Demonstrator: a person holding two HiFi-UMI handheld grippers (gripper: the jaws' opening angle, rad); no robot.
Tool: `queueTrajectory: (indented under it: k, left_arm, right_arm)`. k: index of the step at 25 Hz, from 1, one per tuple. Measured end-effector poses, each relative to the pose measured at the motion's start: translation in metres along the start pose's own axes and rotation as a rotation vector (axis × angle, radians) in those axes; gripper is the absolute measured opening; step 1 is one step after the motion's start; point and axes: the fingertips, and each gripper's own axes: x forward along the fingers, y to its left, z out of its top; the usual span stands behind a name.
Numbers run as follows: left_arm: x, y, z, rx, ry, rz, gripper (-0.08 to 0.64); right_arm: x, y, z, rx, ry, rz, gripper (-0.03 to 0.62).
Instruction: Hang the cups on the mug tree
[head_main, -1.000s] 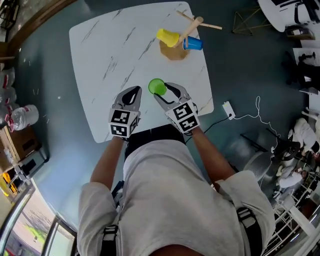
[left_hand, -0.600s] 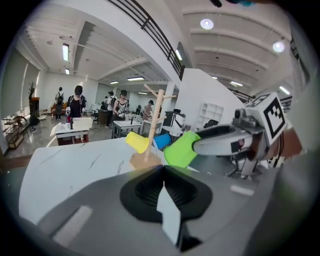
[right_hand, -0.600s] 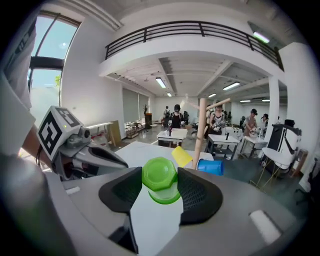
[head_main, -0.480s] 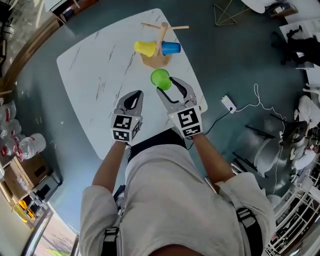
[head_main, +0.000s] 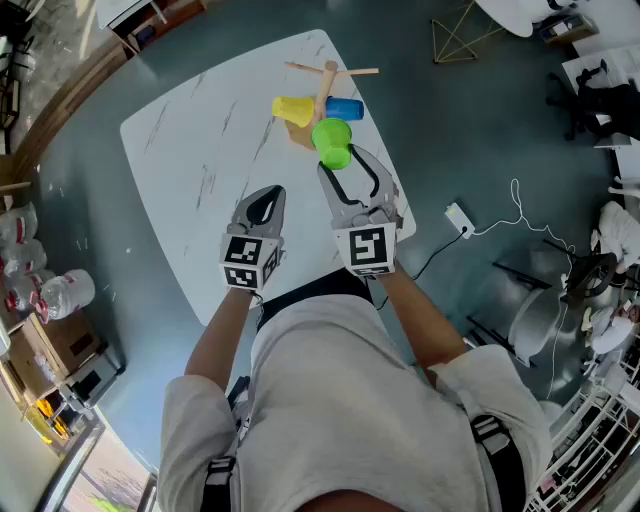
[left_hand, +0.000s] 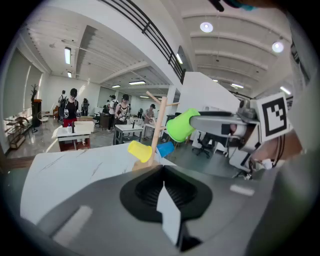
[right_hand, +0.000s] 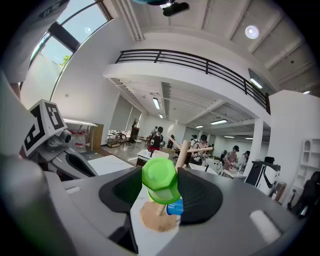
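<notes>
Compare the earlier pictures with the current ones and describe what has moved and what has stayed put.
The right gripper has raised the green cup and carried it across the table, away from the person, toward the mug tree, fingers clamped on it throughout. The left gripper stays shut and empty. The yellow cup and blue cup remain on the tree.

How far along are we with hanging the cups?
Done: the yellow cup and blue cup look hung on the mug tree. In hand: the right gripper holds the green cup near the tree, not yet on a peg. Remaining: hanging it; the left gripper is shut and empty.
</notes>
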Motion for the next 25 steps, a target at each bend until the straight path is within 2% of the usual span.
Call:
queueTrajectory:
  k: [4,18,25]
  left_arm:
    - [-0.001,0.005,-0.002,-0.005,0.002,0.018,0.002]
    - [-0.002,0.013,-0.011,-0.044,0.014,0.079,0.002]
    - [0.0,0.009,-0.012,-0.033,0.022,0.094,0.002]
  right_arm:
    - [0.011,-0.002,-0.001,0.022,-0.007,0.008,0.227]
    - [0.045,-0.004,-0.028,0.05,0.065,0.051,0.229]
    - [0.061,-0.008,-0.043,0.069,0.103,0.074,0.229]
